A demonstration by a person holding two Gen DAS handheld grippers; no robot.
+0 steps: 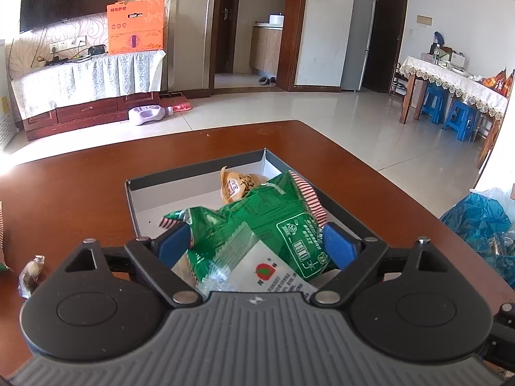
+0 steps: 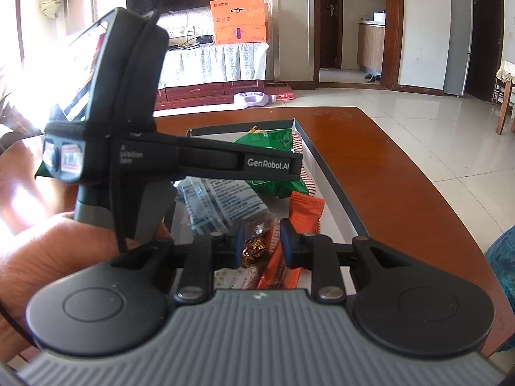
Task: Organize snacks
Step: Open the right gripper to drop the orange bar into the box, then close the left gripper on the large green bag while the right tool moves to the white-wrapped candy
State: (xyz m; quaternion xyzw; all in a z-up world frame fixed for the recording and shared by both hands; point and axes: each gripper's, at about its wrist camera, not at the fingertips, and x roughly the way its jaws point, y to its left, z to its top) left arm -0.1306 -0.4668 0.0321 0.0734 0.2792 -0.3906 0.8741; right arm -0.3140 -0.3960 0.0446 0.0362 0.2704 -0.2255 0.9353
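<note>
Nearest, the left gripper [image 1: 256, 244] has its blue pads [image 1: 338, 246] either side of a green snack packet [image 1: 257, 225], pinching it over the near end of the shallow tray [image 1: 167, 204]. Beyond it, a yellow packet [image 1: 235, 186] lies toward the tray's far end. The right gripper [image 2: 260, 247], fingers narrowly parted and holding nothing, hovers over a gold-wrapped sweet [image 2: 252, 247] and an orange sachet [image 2: 302, 210] at the tray's near end. The tray sits near the tabletop's [image 1: 80, 186] far edge.

Bright daylight, blown-out glare at left, fisheye-bent edges.
</note>
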